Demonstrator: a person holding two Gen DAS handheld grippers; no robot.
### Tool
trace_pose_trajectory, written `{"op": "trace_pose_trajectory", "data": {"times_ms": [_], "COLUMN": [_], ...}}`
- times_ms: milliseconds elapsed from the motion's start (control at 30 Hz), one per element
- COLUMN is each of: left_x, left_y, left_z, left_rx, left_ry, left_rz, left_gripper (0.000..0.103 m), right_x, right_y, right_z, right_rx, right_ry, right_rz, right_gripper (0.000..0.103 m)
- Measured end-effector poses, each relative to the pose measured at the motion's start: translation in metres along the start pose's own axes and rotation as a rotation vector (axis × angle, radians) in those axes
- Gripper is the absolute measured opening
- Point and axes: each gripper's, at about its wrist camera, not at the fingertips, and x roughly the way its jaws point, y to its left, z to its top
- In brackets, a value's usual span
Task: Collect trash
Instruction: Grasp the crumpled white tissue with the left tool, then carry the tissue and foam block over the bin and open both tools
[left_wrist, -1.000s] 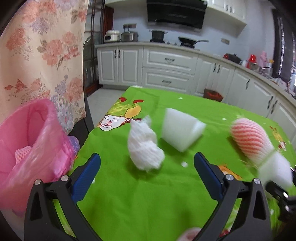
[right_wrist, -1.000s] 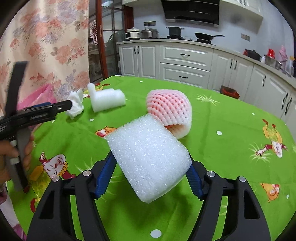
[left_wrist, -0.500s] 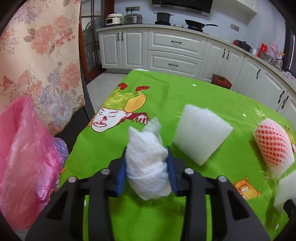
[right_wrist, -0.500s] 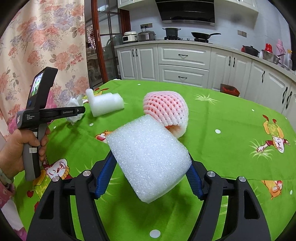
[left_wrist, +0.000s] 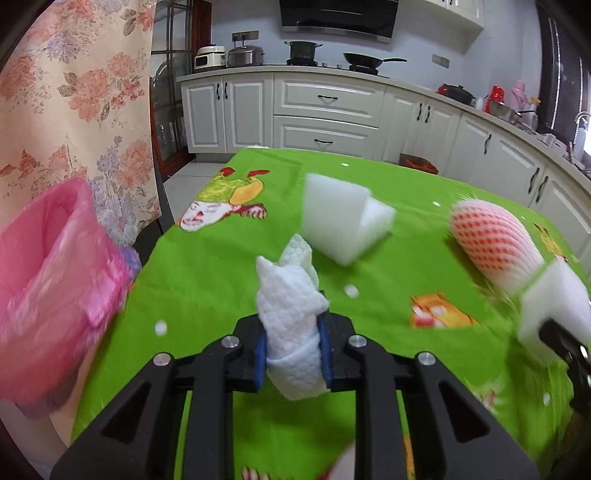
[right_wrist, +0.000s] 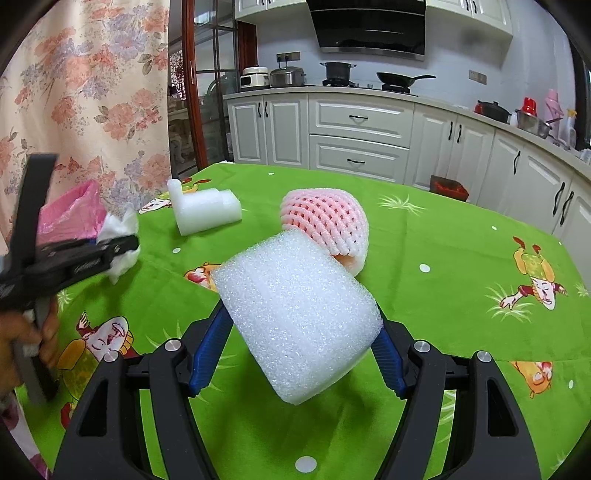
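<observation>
My left gripper (left_wrist: 293, 347) has a crumpled white paper towel (left_wrist: 291, 314) between its blue pads, which press on it as the jaws are still closing. The towel hangs just above the green tablecloth (left_wrist: 207, 280). A pink trash bag (left_wrist: 48, 280) gapes open at the table's left edge, close to that gripper. My right gripper (right_wrist: 299, 354) is shut on a white foam block (right_wrist: 295, 317), held above the table. Another white foam piece (right_wrist: 207, 210) and a pink fruit net (right_wrist: 325, 218) lie on the cloth behind it. The right wrist view also shows the left gripper (right_wrist: 122, 247) with the towel (right_wrist: 118, 229).
A floral curtain (left_wrist: 74, 92) hangs behind the bag, with a dark chair back (left_wrist: 162, 206) at the table's left edge. White kitchen cabinets (right_wrist: 358, 140) line the far wall. A person's hand (right_wrist: 26, 332) holds the left gripper's handle.
The left gripper's jaws went from wide open around the paper towel to pressing on it, and it now holds the towel off the cloth. The right gripper and its foam block stayed put.
</observation>
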Motion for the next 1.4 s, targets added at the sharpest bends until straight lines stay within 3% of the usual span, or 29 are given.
{"op": "trace_pose_trajectory", "data": {"times_ms": [367,833,1400], "left_x": [-0.055,-0.127,-0.196], "left_y": [-0.006,0.019,0.083], "left_z": [-0.042,-0.086,-0.078], "left_rx": [0.017,0.027,-0.03], "left_ry": [-0.052,-0.147,-0.307], "left_rz": [-0.028,-0.064,0.016], "left_gripper": [0.022,0.022,0.022], "right_x": [-0.034,-0.059,-0.062], "right_y": [0.019,0.064,0.165], "right_z": [-0.025,-0.038,0.009], "right_rx": [0.04,0.0,-0.125], "right_ry": [-0.03,-0.049,-0.147], "right_rz": [0.037,0.085,0.193], "right_gripper": [0.068,0.068,0.069]}}
